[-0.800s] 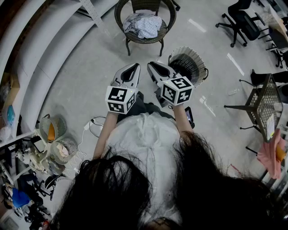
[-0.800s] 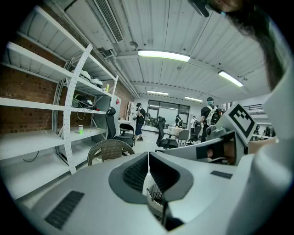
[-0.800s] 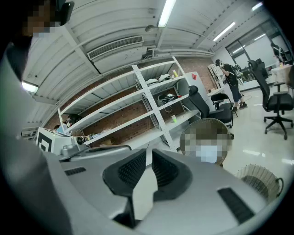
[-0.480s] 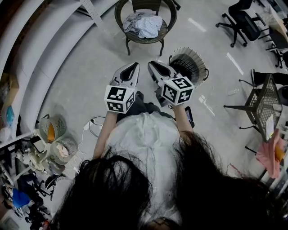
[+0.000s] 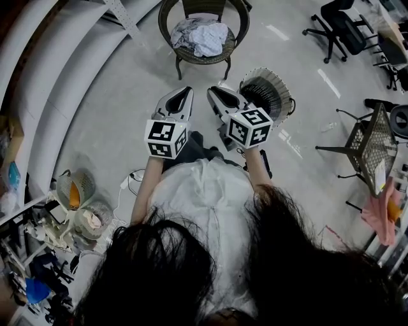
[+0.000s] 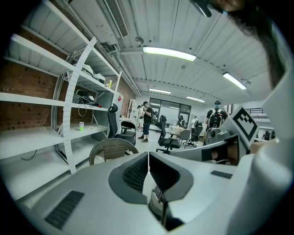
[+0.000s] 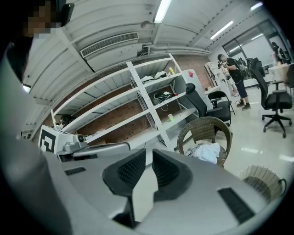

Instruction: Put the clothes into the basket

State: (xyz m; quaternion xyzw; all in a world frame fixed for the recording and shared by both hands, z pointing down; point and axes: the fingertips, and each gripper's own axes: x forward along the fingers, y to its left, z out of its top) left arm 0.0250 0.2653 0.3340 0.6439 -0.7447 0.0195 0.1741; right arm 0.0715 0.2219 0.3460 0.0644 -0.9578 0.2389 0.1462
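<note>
Left claw point(image 5: 183, 93) and right claw point(image 5: 214, 93) are closed, empty; best opened before clothes point(image 5: 203, 35) on chair point(image 5: 167, 16) are reached.

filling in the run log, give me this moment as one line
left tool: shut, empty | right tool: shut, empty | clothes: on wicker chair | basket: on floor | step: none picked yet
</note>
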